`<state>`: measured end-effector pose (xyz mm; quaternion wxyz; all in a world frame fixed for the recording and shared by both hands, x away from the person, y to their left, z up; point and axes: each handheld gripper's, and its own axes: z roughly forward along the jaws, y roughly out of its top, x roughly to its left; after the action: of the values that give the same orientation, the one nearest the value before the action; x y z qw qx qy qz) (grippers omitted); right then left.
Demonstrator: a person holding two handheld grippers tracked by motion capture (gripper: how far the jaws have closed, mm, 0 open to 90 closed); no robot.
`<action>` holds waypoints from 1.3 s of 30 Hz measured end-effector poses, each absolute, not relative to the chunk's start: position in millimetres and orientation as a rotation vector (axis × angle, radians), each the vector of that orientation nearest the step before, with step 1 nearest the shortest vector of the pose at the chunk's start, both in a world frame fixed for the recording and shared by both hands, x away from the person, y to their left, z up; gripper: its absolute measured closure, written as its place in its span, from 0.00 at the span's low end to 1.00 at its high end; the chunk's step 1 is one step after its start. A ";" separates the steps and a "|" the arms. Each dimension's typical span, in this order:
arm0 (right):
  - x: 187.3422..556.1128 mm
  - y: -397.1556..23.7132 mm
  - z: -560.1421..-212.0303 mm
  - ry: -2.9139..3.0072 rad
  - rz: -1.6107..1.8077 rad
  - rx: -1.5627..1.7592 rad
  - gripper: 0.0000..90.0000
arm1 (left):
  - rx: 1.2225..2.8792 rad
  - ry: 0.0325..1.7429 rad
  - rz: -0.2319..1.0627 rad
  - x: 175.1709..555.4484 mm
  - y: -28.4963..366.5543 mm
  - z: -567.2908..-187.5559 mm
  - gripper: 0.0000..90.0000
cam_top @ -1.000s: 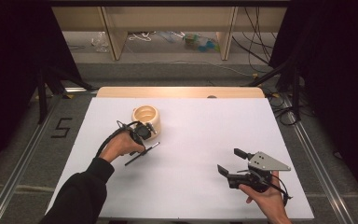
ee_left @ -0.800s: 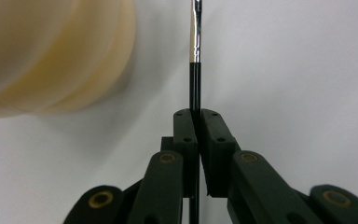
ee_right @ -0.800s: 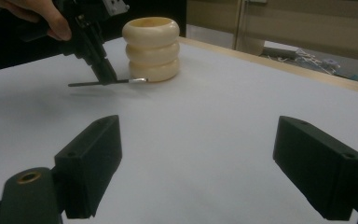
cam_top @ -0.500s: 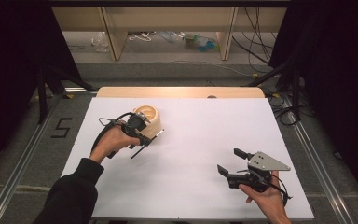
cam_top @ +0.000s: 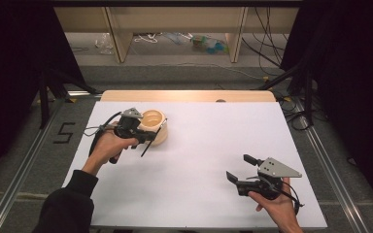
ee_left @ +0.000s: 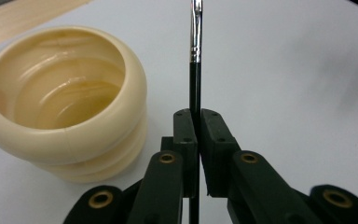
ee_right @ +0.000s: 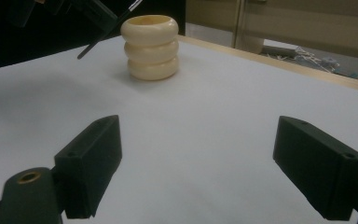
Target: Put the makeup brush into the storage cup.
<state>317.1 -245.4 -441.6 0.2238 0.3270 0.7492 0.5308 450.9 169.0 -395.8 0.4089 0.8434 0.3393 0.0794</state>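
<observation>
A cream ribbed holder [cam_top: 151, 119] made of three stacked rings stands empty on the white table [cam_top: 209, 136] at the back left. My left gripper [cam_top: 150, 137] hovers just in front of it, shut on a thin black paintbrush [cam_top: 148, 145] that slants across the holder's near side. In the left gripper view the jaws [ee_left: 197, 116] pinch the brush handle [ee_left: 195, 74], its metal ferrule points away, and the holder [ee_left: 74, 140] sits to the left. My right gripper [cam_top: 239, 167] is open at the front right, with nothing between its jaws [ee_right: 198, 135]. From there the holder [ee_right: 151, 46] and the brush [ee_right: 107, 32] show far off.
A bare wooden strip [cam_top: 189, 95] runs along the table's far edge. Shelving legs and cables [cam_top: 267, 43] lie on the floor beyond. Metal rails [cam_top: 24, 165] flank the table on both sides.
My left hand has lifted the brush and carried it back and to the right, up against the holder's front. The right hand has stayed still.
</observation>
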 end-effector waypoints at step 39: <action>315.2 -246.1 -439.7 2.079 1.454 0.914 0.18 | 1.754 0.886 0.389 450.1 196.4 -376.3 0.95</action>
<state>315.2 -246.1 -439.7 0.2206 0.3306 0.7519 0.5260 450.1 196.4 -376.3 0.5388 0.7377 0.3725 0.1638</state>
